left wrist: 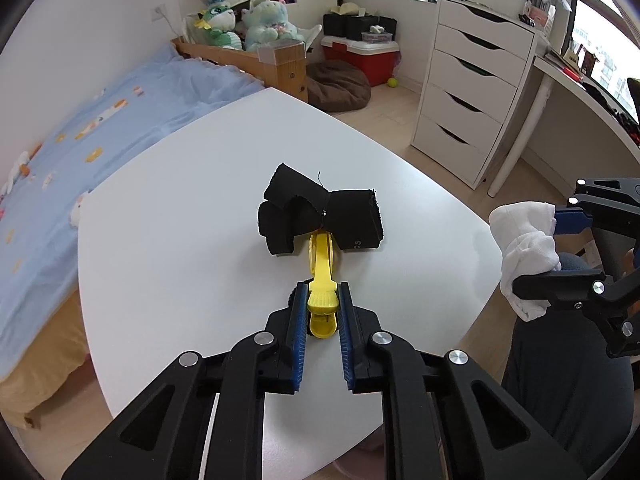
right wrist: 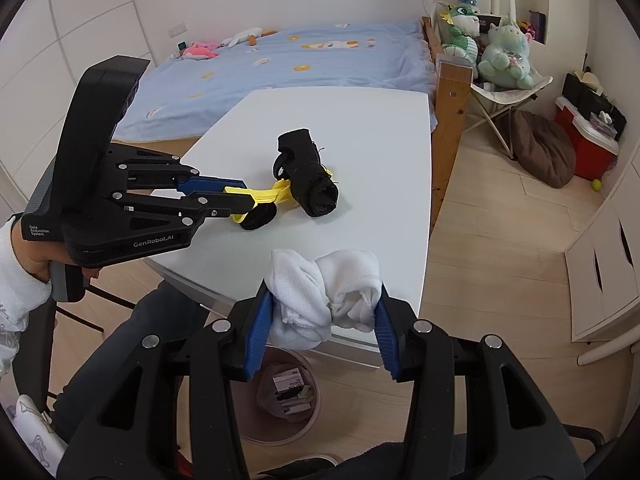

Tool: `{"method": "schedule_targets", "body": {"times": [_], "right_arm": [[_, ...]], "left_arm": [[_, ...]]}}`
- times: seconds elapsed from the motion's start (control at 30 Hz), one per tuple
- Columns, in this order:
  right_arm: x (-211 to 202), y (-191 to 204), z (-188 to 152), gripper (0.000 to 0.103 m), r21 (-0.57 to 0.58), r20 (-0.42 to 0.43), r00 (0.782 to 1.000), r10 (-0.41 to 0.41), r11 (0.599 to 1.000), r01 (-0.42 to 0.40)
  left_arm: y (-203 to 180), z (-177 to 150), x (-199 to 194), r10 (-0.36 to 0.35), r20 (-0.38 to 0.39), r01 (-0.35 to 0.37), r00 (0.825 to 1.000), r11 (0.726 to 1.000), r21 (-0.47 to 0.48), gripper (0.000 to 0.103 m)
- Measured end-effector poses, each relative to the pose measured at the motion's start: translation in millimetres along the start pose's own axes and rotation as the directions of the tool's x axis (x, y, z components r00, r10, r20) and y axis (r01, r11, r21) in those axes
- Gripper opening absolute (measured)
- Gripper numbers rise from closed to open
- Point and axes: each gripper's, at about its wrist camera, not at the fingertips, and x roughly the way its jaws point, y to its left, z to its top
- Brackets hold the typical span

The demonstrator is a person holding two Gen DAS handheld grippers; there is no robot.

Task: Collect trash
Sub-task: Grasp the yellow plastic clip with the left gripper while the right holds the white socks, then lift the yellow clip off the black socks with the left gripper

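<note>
The left hand-held gripper (left wrist: pixel 322 298) pinches a yellow clip (left wrist: pixel 321 276) holding black cloth (left wrist: pixel 320 216) on the worktop (left wrist: pixel 180 200). The right hand-held gripper (right wrist: pixel 325 300) squeezes a white sock (right wrist: pixel 324 292).

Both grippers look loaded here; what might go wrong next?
1. The left gripper pinches only the yellow clip's handle; the black cloth may slip free when lifted.
2. The white cloth bulges past the right gripper and might miss the bin below.

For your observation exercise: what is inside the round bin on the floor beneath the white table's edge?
The bin holds printed card packaging and crumpled scraps. The right gripper and its white cloth cover its far side.
</note>
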Motion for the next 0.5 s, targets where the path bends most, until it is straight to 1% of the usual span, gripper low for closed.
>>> {"method": "schedule_targets", "body": {"times": [0.2, 0.5], "right_arm": [[1.0, 4.4, 2.3, 0.046, -0.006, 0.004, 1.0, 0.005, 1.0, -0.005], [-1.3, 12.3, 5.0, 0.046, -0.017, 0.012, 1.0, 0.015, 1.0, -0.014]], "left_arm": [[1.1, 1.6, -8.6, -0.001, 0.027, 0.001, 1.0, 1.0, -0.001, 0.014], [7.3, 4.5, -30.3, 0.0, 0.082, 0.002, 0.997, 1.0, -0.028, 0.014]]}}
